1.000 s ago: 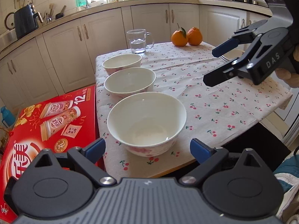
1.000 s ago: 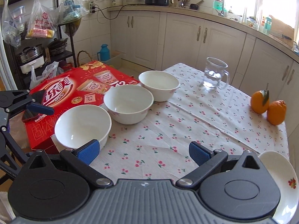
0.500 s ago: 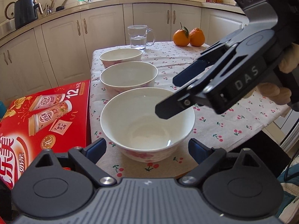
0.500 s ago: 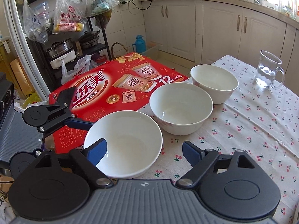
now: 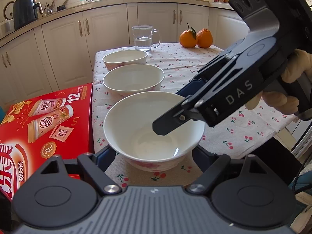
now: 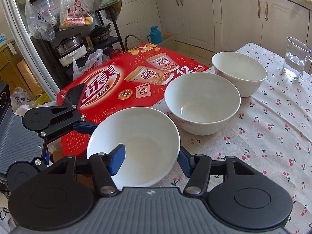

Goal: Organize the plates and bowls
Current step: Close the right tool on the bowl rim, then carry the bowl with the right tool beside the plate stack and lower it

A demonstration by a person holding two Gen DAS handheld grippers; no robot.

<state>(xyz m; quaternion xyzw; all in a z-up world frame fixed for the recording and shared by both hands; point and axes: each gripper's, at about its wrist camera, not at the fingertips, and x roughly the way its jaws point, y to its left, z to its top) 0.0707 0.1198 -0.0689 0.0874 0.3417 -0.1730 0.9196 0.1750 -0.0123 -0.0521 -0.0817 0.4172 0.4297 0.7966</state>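
Kitchen scene: white cabinets behind a table under a cherry-print tablecloth (image 5: 195,72), which we use as our landmark.

Nearest, at the cloth's front corner, sits the first white ceramic bowl with pink flower print (image 5: 136,128). We see the right gripper (image 6: 150,156) clamped across its rim: one blue pad inside the bowl, the other on the outer wall, jaws closed down on the wall. A person's pale gloved hand (image 5: 288,89) holds that tool's handle.

Our left gripper (image 5: 150,156) straddles the same bowl from the table edge, a blue finger on each side of the base; its jaws are closing, bowl between them. From the right wrist view one finger reaches the bowl's outer wall, but we cannot tell if the pads press yet.

Just beyond on the cloth sits a second white bowl (image 5: 134,80), then a third white bowl (image 5: 124,58), all in a row along the cloth's left edge, apart from each other.

Off the cloth's left edge lies a red printed milk-tea carton (image 5: 44,120).

Farther back on the cloth: a clear glass mug with water (image 5: 143,38) and two oranges (image 5: 196,38) at the far side.
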